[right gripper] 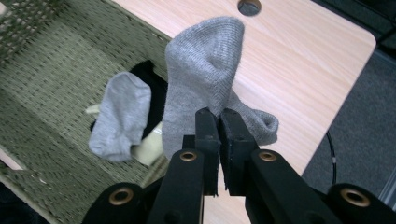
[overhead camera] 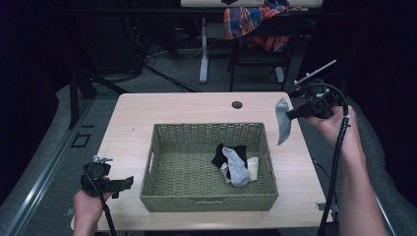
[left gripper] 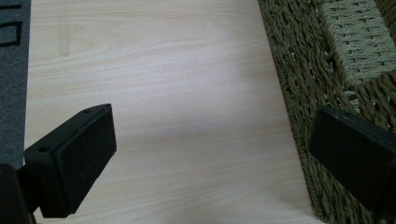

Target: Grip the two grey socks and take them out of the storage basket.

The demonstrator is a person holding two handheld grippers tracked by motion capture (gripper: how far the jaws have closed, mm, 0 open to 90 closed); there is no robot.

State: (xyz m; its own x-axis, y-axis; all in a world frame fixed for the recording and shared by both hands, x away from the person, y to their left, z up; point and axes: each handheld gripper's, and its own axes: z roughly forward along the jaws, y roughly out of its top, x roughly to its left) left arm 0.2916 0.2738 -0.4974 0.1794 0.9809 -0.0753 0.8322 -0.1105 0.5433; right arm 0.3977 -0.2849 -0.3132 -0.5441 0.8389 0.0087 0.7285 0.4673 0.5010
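the woven basket (overhead camera: 206,194) sits in the middle of the worktop (overhead camera: 133,123) and serves as the landmark. nearest, at the basket's near left corner, the left gripper (overhead camera: 129,183) rests low over the worktop, its jaws standing wide apart with only bare wood between them in the left gripper view, one jaw just beside the basket's outer wall. inside the basket, toward its right side, a second grey sock (overhead camera: 237,168) lies on top of a black sock (overhead camera: 222,153) and a cream sock (overhead camera: 253,167). farther off, beyond the basket's right rim, the right gripper (overhead camera: 291,115) is raised above the worktop, its jaws clamped on a grey sock (overhead camera: 282,120), which hangs clear of the basket.
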